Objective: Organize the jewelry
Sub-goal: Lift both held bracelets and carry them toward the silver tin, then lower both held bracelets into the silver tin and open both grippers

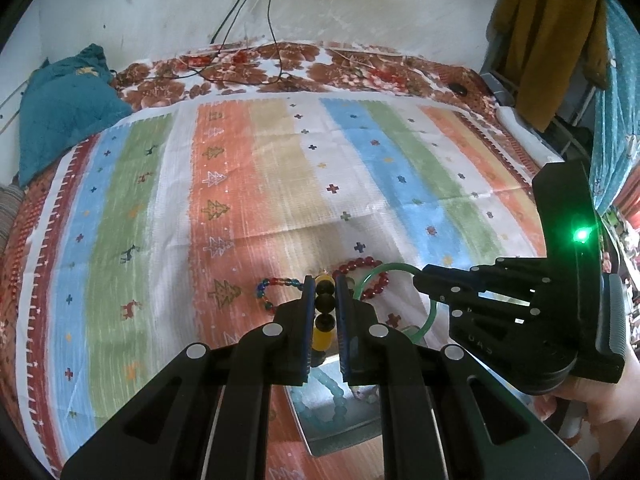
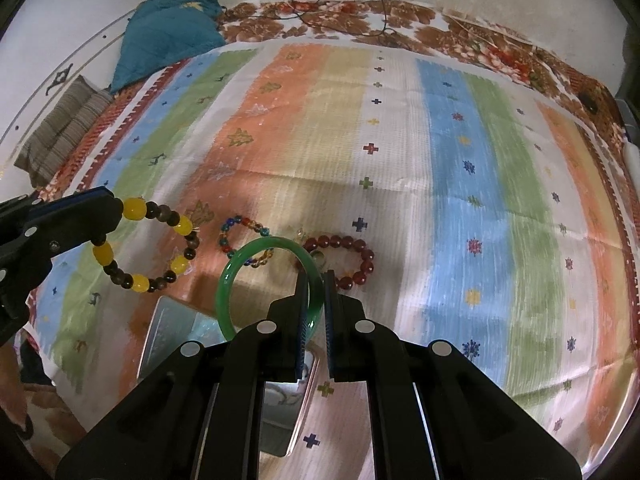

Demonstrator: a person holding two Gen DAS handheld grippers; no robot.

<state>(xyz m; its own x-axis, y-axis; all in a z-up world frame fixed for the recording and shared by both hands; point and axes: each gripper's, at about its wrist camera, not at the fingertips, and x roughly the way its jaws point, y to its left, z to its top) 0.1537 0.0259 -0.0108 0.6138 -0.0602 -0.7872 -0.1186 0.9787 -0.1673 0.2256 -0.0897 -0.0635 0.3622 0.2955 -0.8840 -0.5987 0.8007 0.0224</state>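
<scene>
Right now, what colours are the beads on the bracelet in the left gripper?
Yellow and dark brown-black beads alternate on the bracelet in the left gripper; right wrist view shows it best.

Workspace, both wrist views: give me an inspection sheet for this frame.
Surface: striped cloth over a floral sheet.
Job's things: yellow-and-dark bead bracelet and green bangle lifted; multicolour bracelet and red bead bracelet lying on the cloth; tray holds pale beads.
Clutter: teal cloth bundle.
Grippers: left gripper shut on bead bracelet; right gripper shut on bangle.
Cables: black cables down the wall.
Surroundings: hanging brown garment.
</scene>
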